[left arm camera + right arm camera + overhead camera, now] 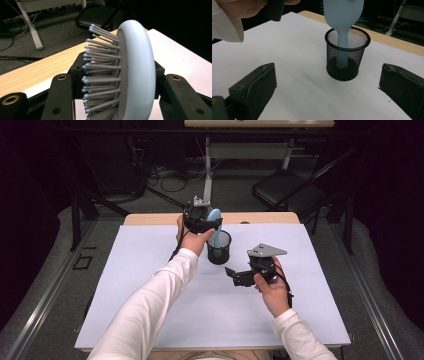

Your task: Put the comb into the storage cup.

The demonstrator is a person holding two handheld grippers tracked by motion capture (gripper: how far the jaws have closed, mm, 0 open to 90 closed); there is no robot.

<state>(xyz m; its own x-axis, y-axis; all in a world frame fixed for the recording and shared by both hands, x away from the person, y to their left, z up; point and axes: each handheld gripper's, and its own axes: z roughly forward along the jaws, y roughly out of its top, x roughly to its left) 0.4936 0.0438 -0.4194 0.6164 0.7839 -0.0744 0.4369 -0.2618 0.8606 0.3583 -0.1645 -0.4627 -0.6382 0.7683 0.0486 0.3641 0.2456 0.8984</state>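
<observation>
High view first: the left gripper [202,217] is up over the far middle of the white table [150,285], clamped on the head of a light blue hairbrush [215,222]. The brush hangs handle-down, and the handle goes into a black mesh cup [219,247] standing on the table just beside that hand. The right gripper [239,276] sits lower and nearer to the person, a little right of the cup and apart from it, jaws pointing left toward it. Nothing else is on the white sheet, so there's loads of bare surface on every side of the cup. Past the far wooden edge [150,218] there's a table leg [207,175], cables on the floor and a black folding chair [285,190], all well clear.

Left gripper view: the hairbrush [137,72] head is wedged between the two black jaws, bristles [100,75] sticking out left. So narrow jaws, holding the brush. The wooden edge [37,72] and the chair [100,15] sit behind it.

Right gripper view: the jaws stand wide with nothing between them. The mesh cup [347,56] is straight ahead, and the brush handle [343,47] is down inside it, near the middle of the rim, though I can't tell if it touches the bottom. The left hand [239,10] and its sleeve are at upper left. Bare white sheet all round the cup, with the table's edge close behind it.
</observation>
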